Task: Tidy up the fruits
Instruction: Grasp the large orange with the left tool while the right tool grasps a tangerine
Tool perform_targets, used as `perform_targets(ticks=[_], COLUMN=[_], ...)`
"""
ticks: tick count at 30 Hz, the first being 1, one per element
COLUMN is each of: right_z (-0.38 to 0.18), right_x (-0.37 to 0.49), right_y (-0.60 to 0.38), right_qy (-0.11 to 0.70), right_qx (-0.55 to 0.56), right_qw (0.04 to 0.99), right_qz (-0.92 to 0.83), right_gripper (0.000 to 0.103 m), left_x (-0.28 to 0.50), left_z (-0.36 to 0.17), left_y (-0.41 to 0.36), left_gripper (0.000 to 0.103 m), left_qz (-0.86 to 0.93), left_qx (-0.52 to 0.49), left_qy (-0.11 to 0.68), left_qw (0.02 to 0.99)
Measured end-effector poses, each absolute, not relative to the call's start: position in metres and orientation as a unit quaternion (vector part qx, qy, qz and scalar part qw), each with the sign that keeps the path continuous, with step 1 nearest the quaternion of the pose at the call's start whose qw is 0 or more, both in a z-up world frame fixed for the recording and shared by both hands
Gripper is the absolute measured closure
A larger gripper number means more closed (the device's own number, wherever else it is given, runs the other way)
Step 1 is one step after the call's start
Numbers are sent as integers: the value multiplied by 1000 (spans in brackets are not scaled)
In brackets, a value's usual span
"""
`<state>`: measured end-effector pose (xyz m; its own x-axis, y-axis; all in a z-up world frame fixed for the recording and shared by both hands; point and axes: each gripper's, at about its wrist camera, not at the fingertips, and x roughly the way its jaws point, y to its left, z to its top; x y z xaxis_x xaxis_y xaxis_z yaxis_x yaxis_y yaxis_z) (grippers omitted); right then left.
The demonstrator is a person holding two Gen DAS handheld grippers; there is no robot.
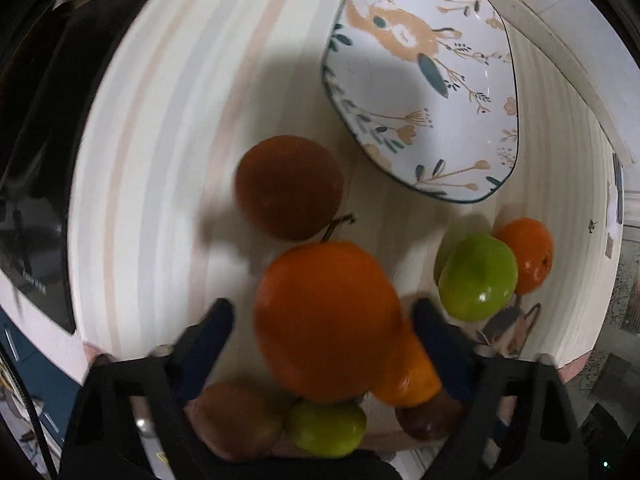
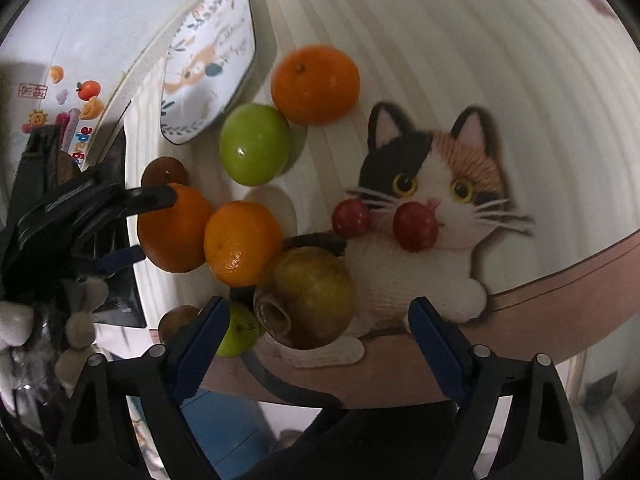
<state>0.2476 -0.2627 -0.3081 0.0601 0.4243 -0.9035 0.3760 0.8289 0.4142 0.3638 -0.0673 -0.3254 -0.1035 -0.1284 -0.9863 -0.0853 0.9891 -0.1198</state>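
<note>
The left tongs (image 1: 324, 320) are held open around a large orange (image 1: 326, 320), pads apart from it. The right tongs (image 2: 318, 320) are spread open above a brownish apple (image 2: 314, 296), its hollow turned toward the camera. The plate (image 1: 424, 80) lies near the table's far edge; bare striped table (image 1: 160, 160) is left beside it.

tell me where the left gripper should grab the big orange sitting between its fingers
Across its widest middle, from straight above. The big orange is round, with the left gripper open on either side of it. A smaller orange crowds one side, so the finger there probably has to slip between the two.
</note>
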Motion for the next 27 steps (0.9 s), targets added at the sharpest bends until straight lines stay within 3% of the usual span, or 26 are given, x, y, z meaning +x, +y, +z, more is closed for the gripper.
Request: perform_targets(ticks=[8,16,27], right_z=[-318,-292,-322], right_x=[253,297,321], right_y=[-244,-202,-161], right_qy=[705,688,720], right_qx=[288,189,96], right_qw=[647,695,678], right_qz=[43,84,116], right_gripper=[13,13,30], left_x=[348,309,341], left_z=[-313,-289,-306], left_y=[-68,-32,-1], left_gripper=[29,29,26], left_qz=[-21,-22,-29], left_qx=[-44,-14,-28], left_qy=[722,720,723], left_qw=[691,693,690])
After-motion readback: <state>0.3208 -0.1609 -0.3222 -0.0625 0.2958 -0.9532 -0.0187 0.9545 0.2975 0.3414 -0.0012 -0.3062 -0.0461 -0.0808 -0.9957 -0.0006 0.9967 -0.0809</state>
